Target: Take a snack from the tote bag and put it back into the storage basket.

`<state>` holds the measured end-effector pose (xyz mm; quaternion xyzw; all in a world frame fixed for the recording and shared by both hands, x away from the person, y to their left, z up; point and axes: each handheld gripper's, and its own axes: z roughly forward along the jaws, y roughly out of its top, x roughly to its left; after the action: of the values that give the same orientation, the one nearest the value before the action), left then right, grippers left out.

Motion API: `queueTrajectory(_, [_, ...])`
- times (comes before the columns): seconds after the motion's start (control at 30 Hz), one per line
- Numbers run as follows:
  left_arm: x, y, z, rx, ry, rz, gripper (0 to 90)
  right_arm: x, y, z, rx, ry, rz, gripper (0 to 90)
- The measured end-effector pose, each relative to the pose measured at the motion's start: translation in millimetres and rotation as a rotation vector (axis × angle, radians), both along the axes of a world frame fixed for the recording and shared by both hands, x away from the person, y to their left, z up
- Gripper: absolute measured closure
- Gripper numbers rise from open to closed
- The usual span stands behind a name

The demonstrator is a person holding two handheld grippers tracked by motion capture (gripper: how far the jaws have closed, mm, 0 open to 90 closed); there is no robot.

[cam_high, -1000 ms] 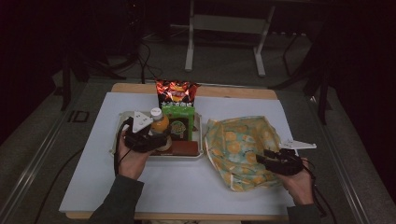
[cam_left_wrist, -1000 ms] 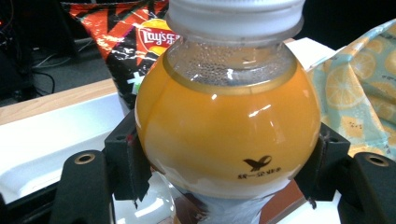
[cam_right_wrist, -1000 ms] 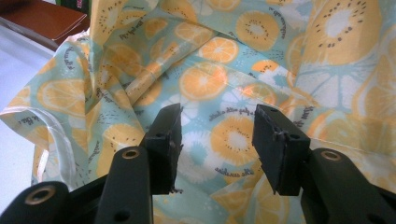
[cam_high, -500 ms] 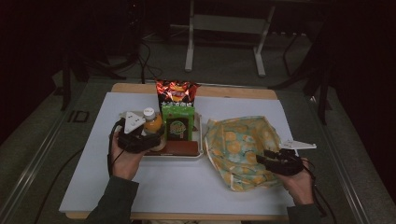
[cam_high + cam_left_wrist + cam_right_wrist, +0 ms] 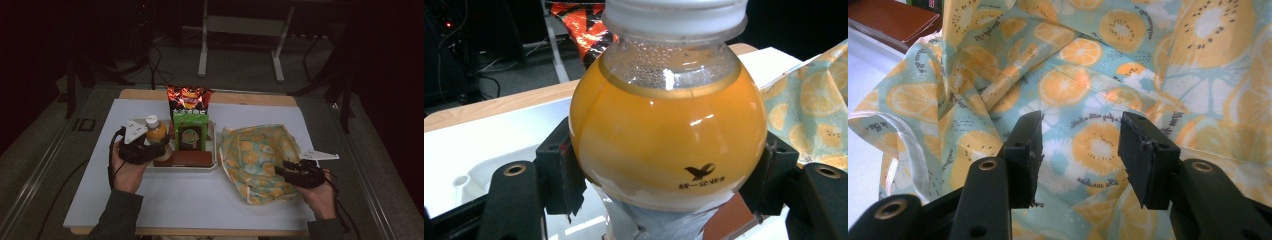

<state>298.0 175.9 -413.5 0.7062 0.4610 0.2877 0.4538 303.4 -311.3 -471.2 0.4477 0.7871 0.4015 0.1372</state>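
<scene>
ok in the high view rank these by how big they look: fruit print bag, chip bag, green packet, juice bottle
1. fruit print bag, by far the largest.
2. chip bag and green packet look about alike; the packet hides the chip bag's lower part, so no ranking.
3. juice bottle, smallest, partly behind the left gripper.

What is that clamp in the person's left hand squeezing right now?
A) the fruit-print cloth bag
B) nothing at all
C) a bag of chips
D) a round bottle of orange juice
D: in the left gripper view the black pads press both sides of the round orange juice bottle with its white cap, and the high view shows the left gripper around that same bottle at the tray's left end.
</scene>
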Motion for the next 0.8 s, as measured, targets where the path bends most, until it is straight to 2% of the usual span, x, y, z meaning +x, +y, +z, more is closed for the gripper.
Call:
queueTrajectory(0.17, [-0.2, 6.0, -0.4, 0.013, 0.002, 0.011, 31.0, 0.0, 0.1, -0.2, -0.001, 0.001, 0.002, 52.3])
queueTrajectory(0.53, [-3.0, 20.1, -4.1, -0.010, -0.001, 0.031, 30.9, 0.3, 0.4, -0.8, -0.001, 0.003, 0.001, 52.1])
queueTrajectory(0.8, [-3.9, 28.5, -6.1, 0.002, 0.002, 0.049, 31.0, 1.2, 0.8, -1.9, -0.004, 0.006, 0.002, 52.1])
